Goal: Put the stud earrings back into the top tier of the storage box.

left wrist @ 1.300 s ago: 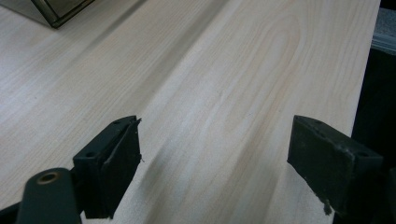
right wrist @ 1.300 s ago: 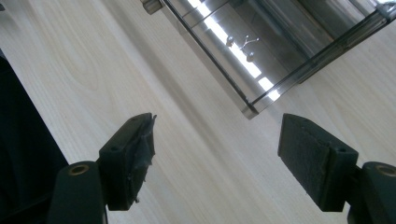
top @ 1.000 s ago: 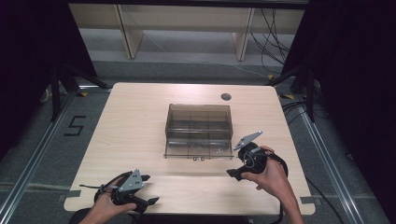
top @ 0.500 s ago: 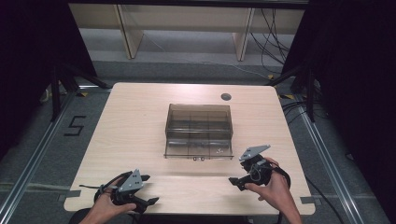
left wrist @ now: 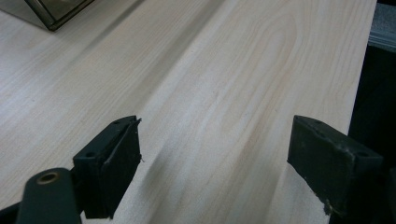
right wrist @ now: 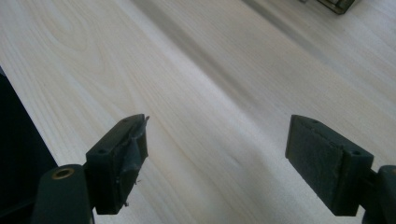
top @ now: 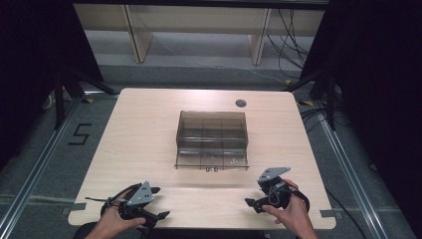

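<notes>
Both grippers, left gripper and right gripper, near the clear box, jaws wide and empty, right just opened further; risk of knocking it.

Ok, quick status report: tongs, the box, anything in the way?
Left tongs open, empty. Right tongs open, empty, jaws just opening. Smoky plastic box mid-table, lid closed, untouched. Bare table between tongs and box.
</notes>
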A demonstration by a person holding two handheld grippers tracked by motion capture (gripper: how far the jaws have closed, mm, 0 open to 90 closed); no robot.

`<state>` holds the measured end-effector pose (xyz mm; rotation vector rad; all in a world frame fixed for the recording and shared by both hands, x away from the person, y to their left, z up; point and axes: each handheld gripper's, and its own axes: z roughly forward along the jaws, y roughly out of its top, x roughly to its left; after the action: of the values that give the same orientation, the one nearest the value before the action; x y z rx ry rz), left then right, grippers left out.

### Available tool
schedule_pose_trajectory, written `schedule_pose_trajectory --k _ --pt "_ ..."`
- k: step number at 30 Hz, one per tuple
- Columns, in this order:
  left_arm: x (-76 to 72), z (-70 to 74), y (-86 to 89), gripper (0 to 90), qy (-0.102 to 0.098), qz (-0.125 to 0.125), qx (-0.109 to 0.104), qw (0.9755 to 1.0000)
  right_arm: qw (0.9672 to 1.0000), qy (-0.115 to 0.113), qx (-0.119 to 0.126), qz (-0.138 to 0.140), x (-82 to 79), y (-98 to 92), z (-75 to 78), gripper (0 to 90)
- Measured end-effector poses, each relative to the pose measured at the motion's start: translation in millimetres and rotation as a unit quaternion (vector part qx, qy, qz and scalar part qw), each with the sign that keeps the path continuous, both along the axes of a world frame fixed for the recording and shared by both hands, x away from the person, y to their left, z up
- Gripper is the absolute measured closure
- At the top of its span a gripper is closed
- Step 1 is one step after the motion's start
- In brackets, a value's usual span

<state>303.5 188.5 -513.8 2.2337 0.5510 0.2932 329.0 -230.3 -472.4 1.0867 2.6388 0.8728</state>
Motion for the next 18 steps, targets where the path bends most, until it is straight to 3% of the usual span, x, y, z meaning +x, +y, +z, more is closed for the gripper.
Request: schedule_pose_trajectory --k 1,2,3,4,5,6,8,9,10,18 --pt "0.3 0.4 0.5 16.5 -0.003 -0.002 0.006 1.0000 0.9999 -0.011 -0.006 0.001 -0.4 -0.5 -2.0 21.5" --pt "-0.3 -0.7 -0.6 16.5 -0.002 0.003 -0.006 1.0000 0.9999 -0.005 -0.008 0.008 -1.2 -2.3 -1.4 21.4" --pt "0.4 0.4 0.7 16.5 -0.002 -0.003 0.004 1.0000 1.0000 -0.002 -0.009 0.003 -2.7 -3.1 -1.9 21.4" --pt "-0.3 -0.3 -0.3 16.5 0.001 0.002 -0.003 1.0000 0.9999 -0.009 -0.002 0.004 -3.6 -3.3 -4.7 21.3" --pt "0.2 0.3 0.5 16.6 -0.003 -0.003 0.005 1.0000 1.0000 0.003 -0.006 -0.001 -5.6 -4.4 -3.6 21.1" --pt "0.1 0.2 0.3 16.6 -0.003 -0.002 0.003 1.0000 0.9999 -0.012 -0.002 0.005 -5.4 -4.7 -6.6 20.9" --pt "1.4 0.7 1.1 16.6 -0.012 -0.009 0.006 0.9999 1.0000 0.000 -0.005 0.004 -7.1 -6.3 -6.9 20.5" --pt "1.4 0.7 1.1 16.5 -0.012 -0.009 0.006 0.9999 0.9999 -0.006 -0.006 -0.008 -7.8 -6.3 -10.1 20.1" --pt "-0.3 -0.4 -0.2 16.5 0.001 0.005 -0.009 0.9999 0.9999 -0.006 -0.006 -0.008 -7.8 -6.3 -10.1 20.1" --pt "0.0 -0.3 -0.2 16.5 -0.001 0.004 -0.008 1.0000 0.9999 0.001 -0.006 -0.013 -10.8 -12.8 -12.8 19.5"
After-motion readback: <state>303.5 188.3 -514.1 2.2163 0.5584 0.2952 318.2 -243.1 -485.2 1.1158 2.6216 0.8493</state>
